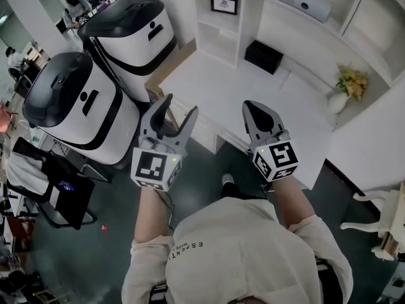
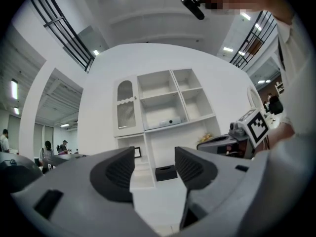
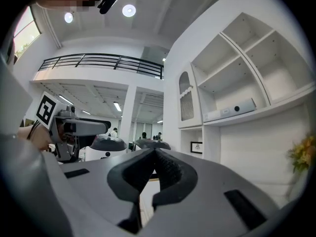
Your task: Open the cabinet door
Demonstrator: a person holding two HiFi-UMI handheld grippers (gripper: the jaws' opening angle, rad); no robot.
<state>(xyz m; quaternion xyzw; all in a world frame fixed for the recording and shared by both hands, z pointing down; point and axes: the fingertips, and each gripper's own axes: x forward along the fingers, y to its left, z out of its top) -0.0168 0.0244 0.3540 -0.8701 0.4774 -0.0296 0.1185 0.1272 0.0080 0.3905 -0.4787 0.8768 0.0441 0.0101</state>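
Both empty: left hand-held gripper (image 2: 154, 154) jaws apart, right hand-held gripper (image 3: 154, 152) jaws together. Approach step. Arched cabinet door (image 2: 125, 107) looks closed, well ahead, above the surface (image 1: 209, 81). Next: left needs the door's edge; no handle discernible.

The room is lit brightly and evenly from above by round ceiling lamps (image 3: 129, 10) and strip lights (image 2: 14, 89), around which slight glare is seen. Only soft shadows are cast inside the white cabinet (image 2: 158, 85). The floor (image 1: 114, 233) is left dim. Both gripper views are heavily bowed and ringed by black corners; the head view is bent at its edges.
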